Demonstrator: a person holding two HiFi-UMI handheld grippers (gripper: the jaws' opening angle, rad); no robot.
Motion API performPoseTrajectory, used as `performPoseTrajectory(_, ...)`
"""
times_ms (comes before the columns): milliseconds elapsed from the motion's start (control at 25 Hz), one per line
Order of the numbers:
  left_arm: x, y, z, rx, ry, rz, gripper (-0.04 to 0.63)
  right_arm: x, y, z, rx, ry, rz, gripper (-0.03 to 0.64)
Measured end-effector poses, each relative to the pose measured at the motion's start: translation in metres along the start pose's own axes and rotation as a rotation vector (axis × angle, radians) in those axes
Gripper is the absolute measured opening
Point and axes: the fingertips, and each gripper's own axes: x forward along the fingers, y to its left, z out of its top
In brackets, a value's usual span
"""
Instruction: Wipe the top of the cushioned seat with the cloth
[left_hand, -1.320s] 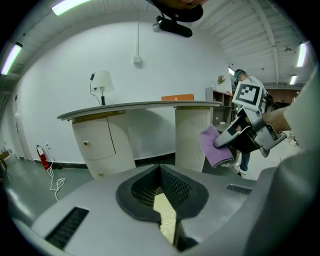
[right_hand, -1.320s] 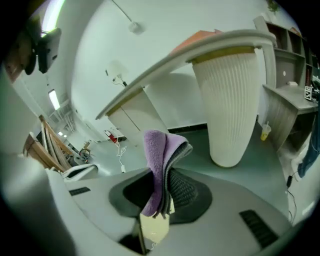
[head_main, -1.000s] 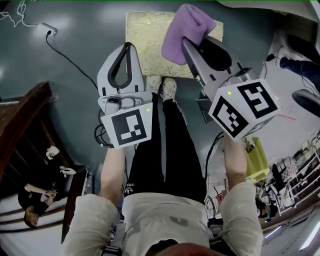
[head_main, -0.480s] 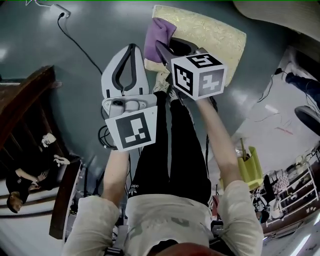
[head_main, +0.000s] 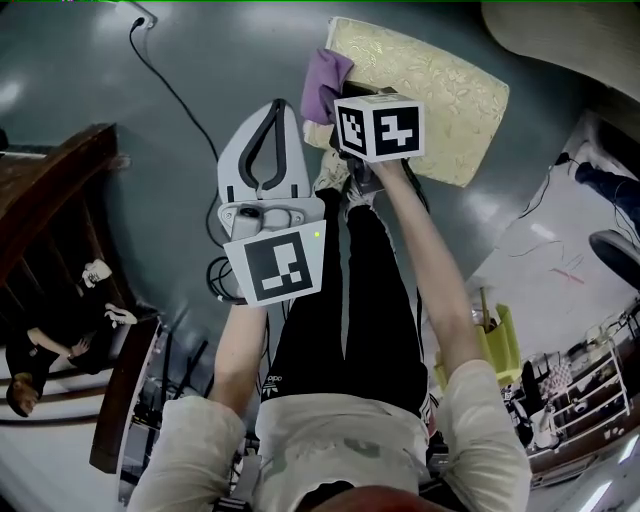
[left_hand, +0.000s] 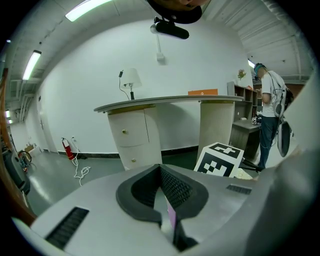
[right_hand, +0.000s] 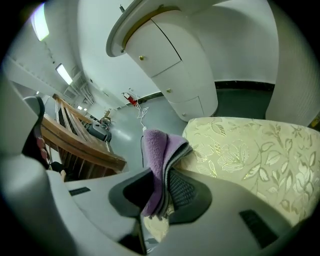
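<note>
The cushioned seat (head_main: 440, 85) is cream with a gold leaf pattern and lies on the floor at the top of the head view. A purple cloth (head_main: 322, 80) hangs over the seat's left corner, and my right gripper (right_hand: 161, 195) is shut on it. In the right gripper view the cloth (right_hand: 160, 150) folds up between the dark pads, with the seat (right_hand: 250, 155) just beyond. In the head view the right gripper's marker cube (head_main: 378, 125) hides its jaws. My left gripper (head_main: 276, 108) hangs left of the seat, off it, shut on nothing.
A wooden stair rail (head_main: 55, 190) runs along the left, with a seated person (head_main: 45, 355) below it. A black cable (head_main: 175, 95) crosses the grey floor. A white curved counter (left_hand: 165, 102) stands behind the seat. Another person (left_hand: 267, 115) stands at right.
My right gripper has carried the cloth down and left from above the seat to its near left corner. The left gripper has barely moved.
</note>
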Motion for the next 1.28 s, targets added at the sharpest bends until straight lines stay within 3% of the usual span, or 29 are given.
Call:
performPoseTrajectory(560,0.006,-0.023,0.013,-0.004,-0.016,-0.051,0.006,-0.033,-0.031,-0.01,-0.012,0.014,-0.059,0.086)
performPoseTrajectory(960,0.016,-0.067,0.027,0.034,-0.041,-0.161,0.006,-0.089,-0.099,-0.033,-0.031,0.016,-0.215,0.086)
performPoseTrajectory(1280,0.023,-0.094,0.036,0.038,-0.051,-0.224,0.006,-0.134,-0.154,-0.055,0.038,0.013,-0.323,0.086)
